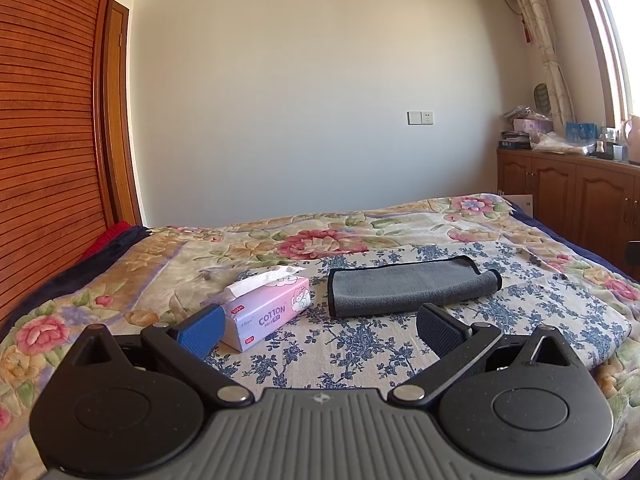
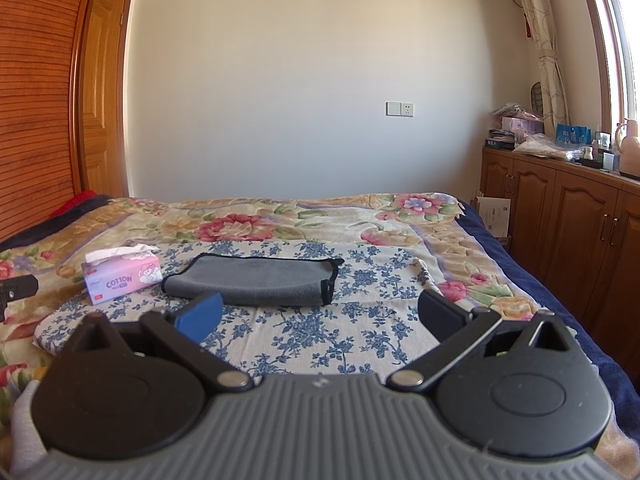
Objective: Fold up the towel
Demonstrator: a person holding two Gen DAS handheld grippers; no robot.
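A grey towel (image 1: 408,286) with black trim lies folded into a long strip on a blue-flowered cloth (image 1: 360,344) on the bed. It also shows in the right wrist view (image 2: 260,282). My left gripper (image 1: 320,326) is open and empty, held above the cloth a little short of the towel. My right gripper (image 2: 320,318) is open and empty, also just short of the towel's near edge. The left gripper's tip (image 2: 16,288) shows at the left edge of the right wrist view.
A pink tissue pack (image 1: 268,310) sits left of the towel, next to my left gripper's blue finger; it also shows in the right wrist view (image 2: 122,278). A flowered bedspread (image 1: 320,236) covers the bed. Wooden cabinets (image 2: 560,220) stand right, a wooden wardrobe (image 1: 44,140) left.
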